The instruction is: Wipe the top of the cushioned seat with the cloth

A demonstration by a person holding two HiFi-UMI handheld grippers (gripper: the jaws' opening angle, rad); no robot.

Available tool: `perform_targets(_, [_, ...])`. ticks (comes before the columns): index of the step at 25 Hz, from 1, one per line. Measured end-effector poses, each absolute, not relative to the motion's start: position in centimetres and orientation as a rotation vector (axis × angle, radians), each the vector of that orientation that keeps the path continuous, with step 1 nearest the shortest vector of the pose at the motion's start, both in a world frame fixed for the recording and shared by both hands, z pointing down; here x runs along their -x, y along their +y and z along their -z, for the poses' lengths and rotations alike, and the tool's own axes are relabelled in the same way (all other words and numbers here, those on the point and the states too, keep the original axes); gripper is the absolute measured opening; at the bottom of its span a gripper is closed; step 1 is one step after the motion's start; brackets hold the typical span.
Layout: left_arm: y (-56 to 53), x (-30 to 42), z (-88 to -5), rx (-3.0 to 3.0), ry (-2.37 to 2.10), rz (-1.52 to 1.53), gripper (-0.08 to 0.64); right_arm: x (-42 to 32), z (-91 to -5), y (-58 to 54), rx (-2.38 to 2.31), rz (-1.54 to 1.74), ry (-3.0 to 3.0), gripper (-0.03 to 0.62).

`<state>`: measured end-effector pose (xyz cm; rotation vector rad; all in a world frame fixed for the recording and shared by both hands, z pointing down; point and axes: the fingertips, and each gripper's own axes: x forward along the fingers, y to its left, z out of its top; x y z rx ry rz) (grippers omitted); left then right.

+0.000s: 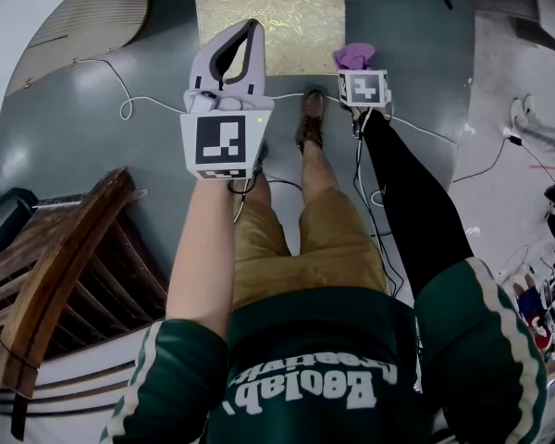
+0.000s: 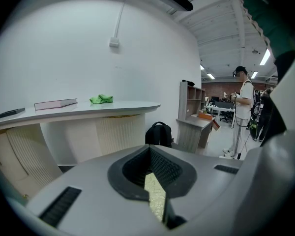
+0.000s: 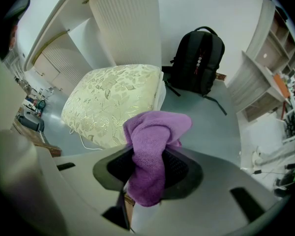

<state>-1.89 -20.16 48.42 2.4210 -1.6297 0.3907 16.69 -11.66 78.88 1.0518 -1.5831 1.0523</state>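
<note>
Two grippers over grey floor [image 1: 153, 81]: right gripper [image 3: 148, 173] pinches cloth [image 3: 155, 129] near seat [image 1: 270, 12], left gripper [image 2: 155, 193] closed.

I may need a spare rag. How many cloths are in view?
2: a purple terry cloth clamped in the right hand-held gripper, and a crumpled green cloth on the curved white counter. Others may be hidden.

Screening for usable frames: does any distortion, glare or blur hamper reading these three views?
Head view: sharp and evenly lit, cushioned seat clear, mild wide-angle bowing. Left gripper view: strong fisheye with black corners, bright ceiling lights at right, no glare on the jaws. Right gripper view: same fisheye, purple cloth crisp between the jaws.
</note>
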Motion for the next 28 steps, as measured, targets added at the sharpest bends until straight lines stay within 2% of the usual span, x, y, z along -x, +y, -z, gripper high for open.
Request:
perform_targets(12, [-20.1, 1.8, -48.2, -2.423, -1.635, -0.392, 0.015, -18.5, -78.5, -11.9, -1.066, -0.914, -1.544, 0.155])
perform_targets(16, [-20.3, 1.5, -47.2, -2.428, -1.641, -0.384, 0.015, -17.1, -76.5, -13.9, -1.118, -0.847, -1.709, 0.155])
perform_targets(28, [-22.3, 1.2, -38.4, -2.476, -1.714, -0.322, 0.015, -12.2, -54.6, -23.0, -1.266, -0.458, -2.207, 0.156])
